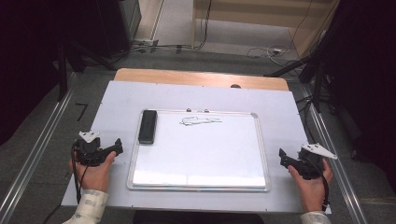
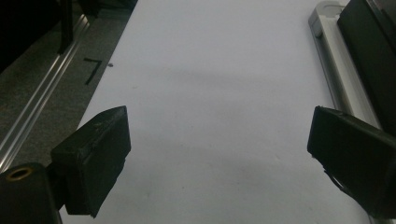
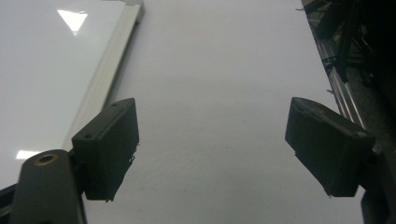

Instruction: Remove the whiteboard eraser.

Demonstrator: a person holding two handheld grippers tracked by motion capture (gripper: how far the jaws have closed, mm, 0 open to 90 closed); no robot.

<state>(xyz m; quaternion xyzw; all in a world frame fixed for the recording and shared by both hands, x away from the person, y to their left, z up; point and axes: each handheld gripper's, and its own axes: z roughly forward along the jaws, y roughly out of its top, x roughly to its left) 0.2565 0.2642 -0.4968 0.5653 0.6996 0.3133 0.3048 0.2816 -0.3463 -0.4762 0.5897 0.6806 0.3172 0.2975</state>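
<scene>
A whiteboard point(image 1: 201, 154) with a silver frame lies flat in the middle of the white table cover. A small black scribble point(image 1: 198, 122) is drawn near its far edge. A black eraser point(image 1: 148, 126) lies on its far left corner. My left gripper point(image 1: 114, 148) rests on the cover just left of the board, open, with nothing between its jaws. My right gripper point(image 1: 284, 157) rests to the right of the board, open and empty too. In the left gripper view the left gripper point(image 2: 219, 158) faces bare cover, with the eraser point(image 2: 369, 51) at the right.
The white cover point(image 1: 116, 100) sits on a wooden table whose far edge point(image 1: 201, 78) shows. Metal rails point(image 1: 35, 154) run along both sides. Cables and stand legs lie on the floor behind. A "7" mark point(image 1: 82, 111) is on the left floor.
</scene>
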